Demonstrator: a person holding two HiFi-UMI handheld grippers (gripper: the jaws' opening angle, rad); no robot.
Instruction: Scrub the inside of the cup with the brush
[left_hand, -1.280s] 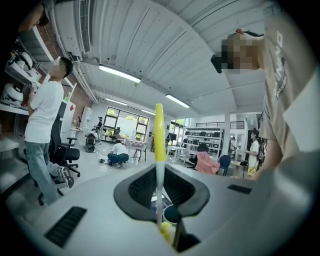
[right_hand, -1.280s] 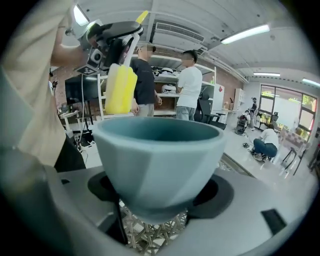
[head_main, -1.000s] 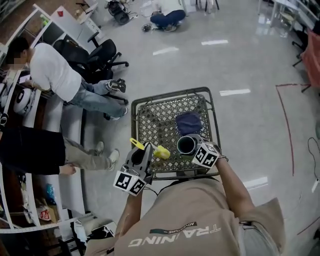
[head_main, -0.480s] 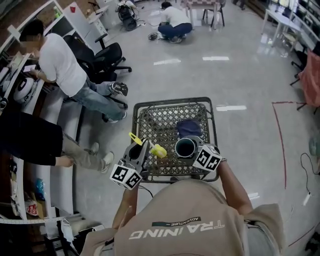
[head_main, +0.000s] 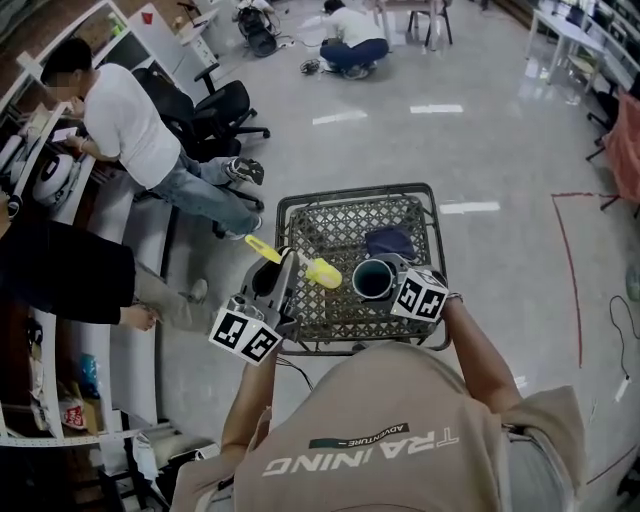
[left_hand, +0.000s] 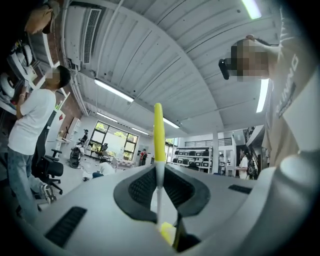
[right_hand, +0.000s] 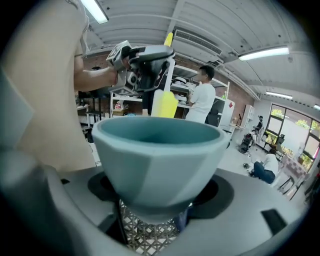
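Observation:
A teal cup (head_main: 372, 279) is held upright over the wire basket, my right gripper (head_main: 395, 280) shut on its lower body. In the right gripper view the cup (right_hand: 157, 160) fills the middle between the jaws, its inside bare. My left gripper (head_main: 280, 280) is shut on a brush with a thin yellow handle (head_main: 262, 249) and a yellow head (head_main: 322, 272). The head hangs just left of the cup's rim, apart from it. In the left gripper view the handle (left_hand: 158, 135) stands straight up between the jaws. The right gripper view shows the brush head (right_hand: 164, 104) beyond the cup's far rim.
Below both grippers is a wire mesh cart basket (head_main: 340, 315) with a dark blue cloth (head_main: 390, 241) in its far right part. A seated person (head_main: 130, 130) and office chairs (head_main: 215, 110) are at the left. Another person (head_main: 350, 25) crouches far off. Red tape (head_main: 570, 270) marks the floor at right.
The brush head has risen a little against the cup and now sits level with its rim. The cup stays held in the same spot. The head view has shifted slightly.

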